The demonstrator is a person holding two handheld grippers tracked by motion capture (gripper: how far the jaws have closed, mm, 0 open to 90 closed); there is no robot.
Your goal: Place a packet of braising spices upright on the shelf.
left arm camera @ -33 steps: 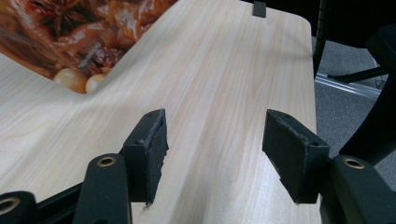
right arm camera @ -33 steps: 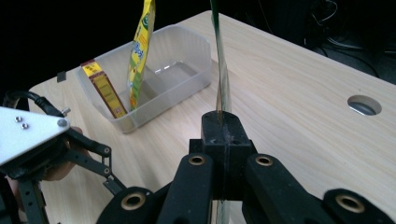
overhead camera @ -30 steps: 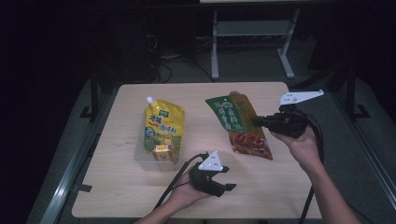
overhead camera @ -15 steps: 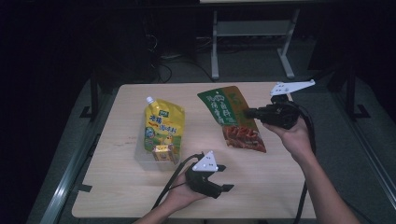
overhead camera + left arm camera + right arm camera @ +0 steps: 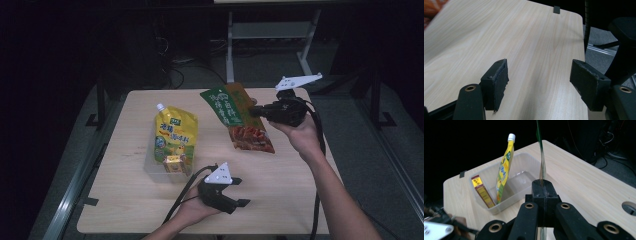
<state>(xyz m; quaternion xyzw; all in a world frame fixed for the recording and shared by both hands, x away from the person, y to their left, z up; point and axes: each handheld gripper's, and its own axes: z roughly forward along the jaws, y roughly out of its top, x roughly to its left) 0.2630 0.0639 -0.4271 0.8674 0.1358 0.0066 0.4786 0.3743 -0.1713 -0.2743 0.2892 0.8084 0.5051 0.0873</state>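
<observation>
Lying flat under everything, the pale wooden table is the biggest thing here. On its left part sits the clear plastic tub, and inside it stand a yellow spout pouch with a white cap and a small brown and yellow packet, both leaning on its walls. The green and red flat snack bag hangs in the air over the right part of the table, up off the wood. A second ago it was lower and more to the right; now it is nearer the tub. The right gripper is clenched tight on the bag's edge. The left gripper rests near the front edge, and its jaws have just been opening, with nothing between them.
</observation>
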